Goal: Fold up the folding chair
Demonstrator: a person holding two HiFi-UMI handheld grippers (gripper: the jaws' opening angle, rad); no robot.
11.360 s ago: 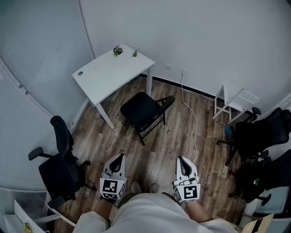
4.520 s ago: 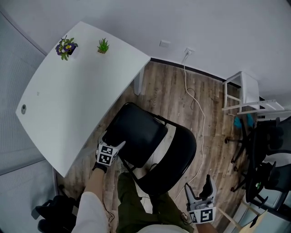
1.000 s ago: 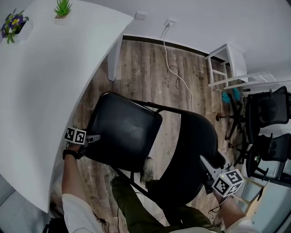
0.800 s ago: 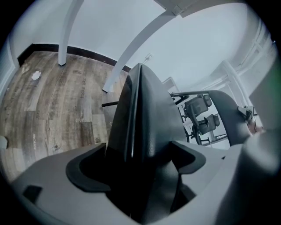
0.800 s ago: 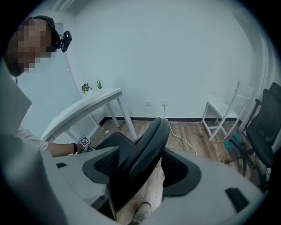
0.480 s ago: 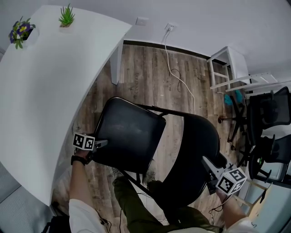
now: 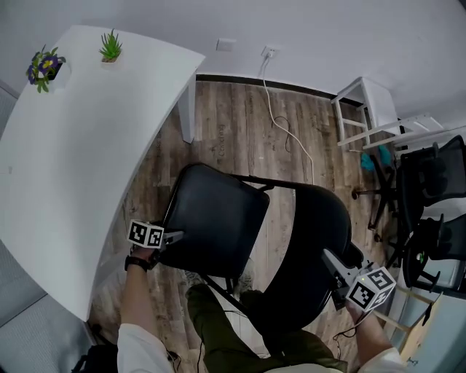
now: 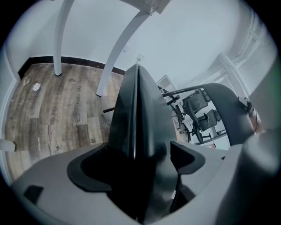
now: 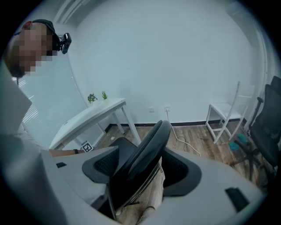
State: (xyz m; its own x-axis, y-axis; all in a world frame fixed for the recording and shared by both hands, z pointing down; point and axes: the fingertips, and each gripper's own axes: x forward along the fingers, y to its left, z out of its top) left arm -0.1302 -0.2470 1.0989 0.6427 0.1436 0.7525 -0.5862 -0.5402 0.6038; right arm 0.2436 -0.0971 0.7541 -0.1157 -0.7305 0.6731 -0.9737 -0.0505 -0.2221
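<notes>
Wood-plank floor, white walls. White desk at left, two small potted plants at its far end. Cable trails from wall over floor. White stool and black office chairs at right.

Black folding chair mid-floor, just beside desk, ahead of person's legs. Long axis left-right in head view: seat toward desk, backrest toward right.

Left gripper clamped on seat's left edge. Right gripper clamped on backrest's outer rim.

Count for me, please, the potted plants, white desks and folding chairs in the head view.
Potted plants: 2
White desk: 1
Folding chair: 1
Total: 4
</notes>
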